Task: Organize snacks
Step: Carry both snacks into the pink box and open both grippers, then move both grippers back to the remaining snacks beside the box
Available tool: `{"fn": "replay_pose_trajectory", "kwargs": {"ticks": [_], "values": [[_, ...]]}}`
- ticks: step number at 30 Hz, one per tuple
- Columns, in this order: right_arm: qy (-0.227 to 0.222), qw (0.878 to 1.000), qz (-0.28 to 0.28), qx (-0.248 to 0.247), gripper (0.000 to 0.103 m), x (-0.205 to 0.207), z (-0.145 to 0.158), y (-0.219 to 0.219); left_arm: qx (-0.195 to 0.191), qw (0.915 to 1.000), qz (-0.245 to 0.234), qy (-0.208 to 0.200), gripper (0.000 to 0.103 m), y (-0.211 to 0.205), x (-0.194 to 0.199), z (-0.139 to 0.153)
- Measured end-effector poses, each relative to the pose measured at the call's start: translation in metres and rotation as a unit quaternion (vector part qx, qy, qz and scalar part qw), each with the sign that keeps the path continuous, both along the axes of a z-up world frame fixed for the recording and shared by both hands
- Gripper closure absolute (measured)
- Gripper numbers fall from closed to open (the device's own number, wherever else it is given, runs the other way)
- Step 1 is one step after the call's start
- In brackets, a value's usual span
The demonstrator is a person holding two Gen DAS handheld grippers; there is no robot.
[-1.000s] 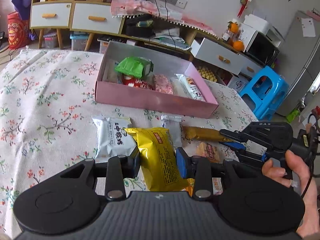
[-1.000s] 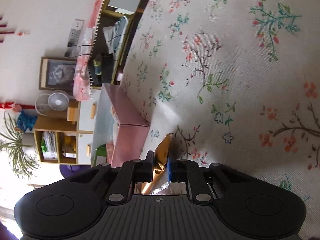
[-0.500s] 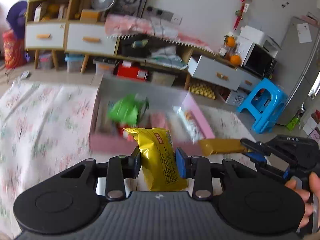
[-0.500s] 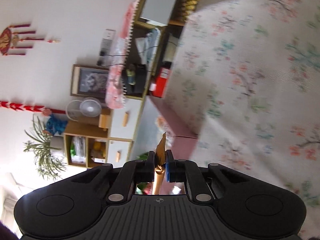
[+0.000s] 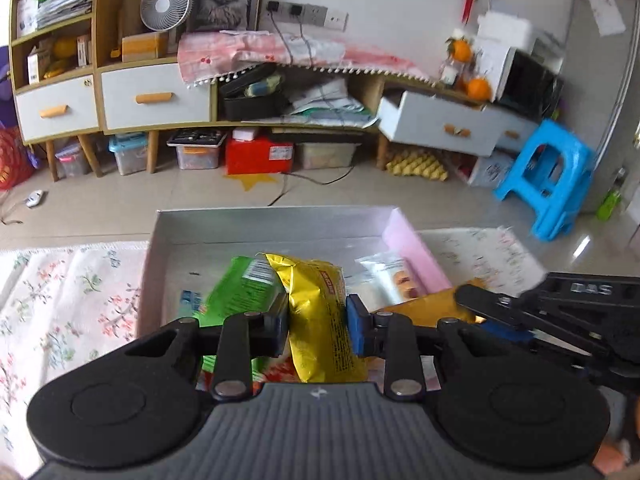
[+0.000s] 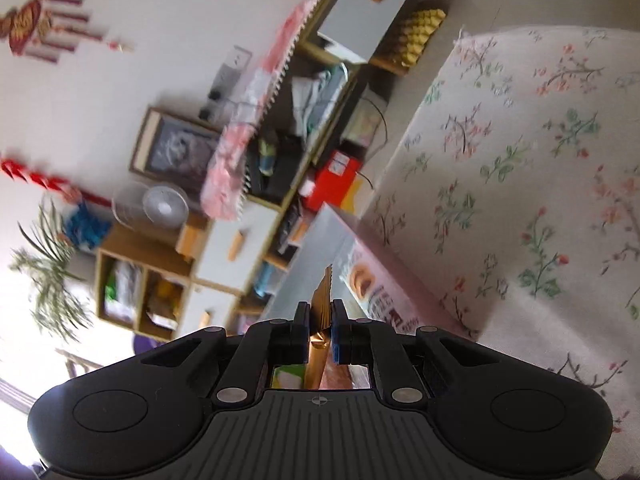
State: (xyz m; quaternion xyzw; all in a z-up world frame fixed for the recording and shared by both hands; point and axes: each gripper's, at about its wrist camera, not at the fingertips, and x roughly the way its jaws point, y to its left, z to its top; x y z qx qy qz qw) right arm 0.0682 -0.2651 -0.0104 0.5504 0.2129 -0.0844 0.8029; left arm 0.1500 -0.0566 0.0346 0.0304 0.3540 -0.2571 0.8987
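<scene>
My left gripper point(image 5: 318, 322) is over the pink box point(image 5: 408, 248). Its jaws are closing, and both pads press on the yellow snack packet point(image 5: 308, 284) between them. Below it in the box lie a green packet point(image 5: 240, 292) and a white cookie packet point(image 5: 390, 280). At the right of the left wrist view, my right gripper point(image 5: 470, 300) is shut on a flat golden-brown packet point(image 5: 428, 310) by the box's right wall. In the right wrist view, the right gripper point(image 6: 320, 320) pinches that golden-brown packet point(image 6: 323, 292) edge-on over the pink box point(image 6: 384, 264).
The floral tablecloth point(image 5: 60, 300) covers the table on both sides of the box. Past the table's far edge the floor drops away to a blue stool point(image 5: 548, 176), low cabinets with white drawers point(image 5: 156, 98) and storage bins.
Both grippers have lifted their packets off the cloth and carried them forward to the pink box. The snacks left on the table have dropped out of view.
</scene>
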Motion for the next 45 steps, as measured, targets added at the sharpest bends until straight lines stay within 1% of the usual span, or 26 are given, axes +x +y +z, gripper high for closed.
{"fn": "replay_pose_trajectory", "kwargs": {"ticks": [2,4,6,7,8,11,13,15,17,19,22,23,25,27,29,30,32,33,35,37,38,41,42,43,44,45], "values": [[0.005,1.000,0.005,-0.011,0.092,0.000,-0.001,0.007,0.012,0.9999,0.001,-0.002,0.076,0.001,0.002,-0.002],[0.017,0.999,0.016,-0.021,0.091,0.002,-0.004,0.012,0.015,0.9999,-0.002,0.000,0.074,0.002,0.002,-0.003],[0.032,0.999,0.018,-0.026,0.088,0.002,-0.006,0.011,0.017,0.9998,-0.002,-0.003,0.073,0.005,0.002,-0.002],[0.034,0.999,0.022,-0.027,0.088,0.002,-0.006,0.011,0.019,0.9998,0.002,-0.006,0.068,0.006,0.000,-0.001],[0.039,0.998,0.036,-0.033,0.088,0.002,-0.005,0.013,0.023,0.9997,0.004,-0.010,0.065,0.005,0.002,0.000],[0.050,0.993,0.080,-0.072,0.087,0.005,0.006,0.026,0.025,0.9995,0.013,-0.017,0.066,0.005,0.004,0.004],[0.051,0.991,0.089,-0.092,0.087,0.005,0.013,0.032,0.016,0.9996,0.017,-0.013,0.067,0.009,0.005,0.007],[0.053,0.991,0.094,-0.083,0.087,0.002,0.015,0.031,0.013,0.9996,0.018,-0.017,0.066,0.014,0.002,0.009],[0.053,0.992,0.086,-0.073,0.087,-0.003,0.015,0.026,0.017,0.9993,0.026,-0.022,0.066,0.017,0.000,0.012],[0.053,0.993,0.076,-0.078,0.087,-0.005,0.015,0.020,0.004,0.9994,0.031,-0.017,0.066,0.024,-0.003,0.015],[0.067,0.992,0.078,-0.073,0.087,0.005,0.012,0.012,-0.017,0.9989,0.042,-0.009,0.063,0.035,-0.008,0.018],[0.072,0.991,0.083,-0.080,0.086,0.009,0.011,0.013,-0.022,0.9986,0.048,-0.007,0.063,0.038,-0.010,0.019],[0.095,0.983,0.116,-0.103,0.086,0.022,0.009,0.020,-0.036,0.9977,0.057,0.000,0.063,0.046,-0.015,0.019],[0.097,0.976,0.148,-0.126,0.086,0.029,0.013,0.028,-0.054,0.9966,0.061,0.010,0.063,0.055,-0.020,0.018],[0.094,0.970,0.157,-0.158,0.085,0.034,0.021,0.035,-0.061,0.9955,0.071,0.017,0.063,0.065,-0.026,0.017],[0.098,0.967,0.151,-0.182,0.083,0.036,0.025,0.038,-0.060,0.9952,0.076,0.017,0.063,0.068,-0.029,0.017],[0.125,0.958,0.151,-0.209,0.082,0.039,0.025,0.041,-0.064,0.9948,0.077,0.021,0.063,0.075,-0.037,0.017],[0.127,0.957,0.158,-0.206,0.082,0.036,0.025,0.042,-0.068,0.9944,0.077,0.024,0.063,0.079,-0.041,0.017],[0.107,0.960,0.161,-0.201,0.082,0.026,0.028,0.040,-0.075,0.9937,0.079,0.029,0.062,0.087,-0.049,0.016],[0.101,0.963,0.134,-0.211,0.075,0.014,0.035,0.035,-0.076,0.9932,0.079,0.039,0.062,0.091,-0.057,0.012],[0.102,0.964,0.122,-0.212,0.069,0.009,0.038,0.033,-0.075,0.9928,0.081,0.046,0.062,0.093,-0.061,0.011],[0.085,0.966,0.125,-0.212,0.066,-0.013,0.050,0.029,-0.081,0.9909,0.090,0.059,0.059,0.101,-0.075,0.008],[0.080,0.965,0.128,-0.212,0.058,-0.021,0.056,0.030,-0.081,0.9904,0.092,0.063,0.058,0.103,-0.079,0.008],[0.076,0.965,0.129,-0.214,0.053,-0.032,0.061,0.030,-0.081,0.9898,0.097,0.065,0.057,0.104,-0.083,0.009],[0.072,0.965,0.129,-0.216,0.042,-0.040,0.067,0.031,-0.080,0.9893,0.103,0.066,0.056,0.106,-0.088,0.010],[0.069,0.965,0.129,-0.219,0.036,-0.050,0.072,0.033,-0.077,0.9889,0.108,0.068,0.051,0.105,-0.092,0.012]]}}
